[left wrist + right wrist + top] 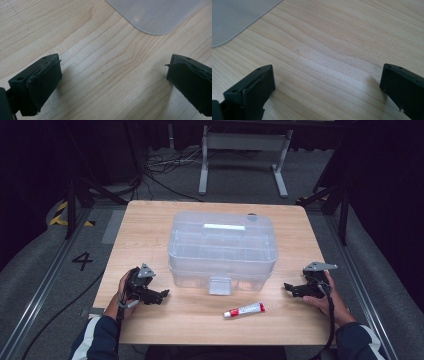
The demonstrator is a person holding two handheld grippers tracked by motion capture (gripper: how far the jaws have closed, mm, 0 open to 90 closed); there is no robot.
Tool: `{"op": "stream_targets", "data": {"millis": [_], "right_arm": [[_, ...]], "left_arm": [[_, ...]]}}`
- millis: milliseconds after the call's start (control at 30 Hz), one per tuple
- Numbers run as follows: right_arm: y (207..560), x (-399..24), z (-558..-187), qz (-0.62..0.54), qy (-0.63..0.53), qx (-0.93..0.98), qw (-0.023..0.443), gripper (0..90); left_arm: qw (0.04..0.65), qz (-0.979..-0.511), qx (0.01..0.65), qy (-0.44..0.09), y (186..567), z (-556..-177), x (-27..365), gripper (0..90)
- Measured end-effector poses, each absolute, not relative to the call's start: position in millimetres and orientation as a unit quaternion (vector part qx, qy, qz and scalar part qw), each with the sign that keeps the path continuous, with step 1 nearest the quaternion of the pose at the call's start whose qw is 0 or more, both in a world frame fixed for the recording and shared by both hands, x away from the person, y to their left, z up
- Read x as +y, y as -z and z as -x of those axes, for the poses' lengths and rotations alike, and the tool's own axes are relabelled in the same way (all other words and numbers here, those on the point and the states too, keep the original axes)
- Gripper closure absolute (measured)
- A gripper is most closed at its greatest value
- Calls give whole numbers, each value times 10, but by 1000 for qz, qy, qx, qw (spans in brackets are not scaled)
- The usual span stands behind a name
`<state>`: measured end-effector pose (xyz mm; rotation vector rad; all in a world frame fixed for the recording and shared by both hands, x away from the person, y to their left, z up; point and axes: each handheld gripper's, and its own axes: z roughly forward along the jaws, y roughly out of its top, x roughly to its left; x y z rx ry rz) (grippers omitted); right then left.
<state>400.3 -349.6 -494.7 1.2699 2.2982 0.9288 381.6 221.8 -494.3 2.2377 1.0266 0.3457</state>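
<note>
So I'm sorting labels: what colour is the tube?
Red and white, with a white cap; the tube shows best in the high view.

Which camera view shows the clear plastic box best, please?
The high view: the whole clear plastic box shows there, with lid, handle and front latch, in the middle of the table. The left gripper view and the right gripper view each catch just one rounded corner.

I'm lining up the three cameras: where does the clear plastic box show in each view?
High view: the clear plastic box sits mid-table, latch facing the person, between the left gripper and the right gripper.
Left gripper view: one rounded corner of the box at top right, beyond the open jaws.
Right gripper view: a rounded corner at top left.
Shared landmark: the wooden table, whose grain runs through all three.
</note>
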Motion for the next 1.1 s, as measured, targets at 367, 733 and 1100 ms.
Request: {"op": "stream_targets", "data": {"millis": [367,733,1100], "right_arm": [[4944,-3508,-4018,-441,-329,817,173,1],[4867,-3489,-3977,-421,-325,827,184,190],[4719,-3460,-3922,-404,-338,829,188,174]], "left_arm": [[326,-858,377,-125,4945,-3816,2237,4],[325,-858,377,-125,4945,-3814,2241,5],[325,-858,377,-125,4945,-3814,2243,4]]}}
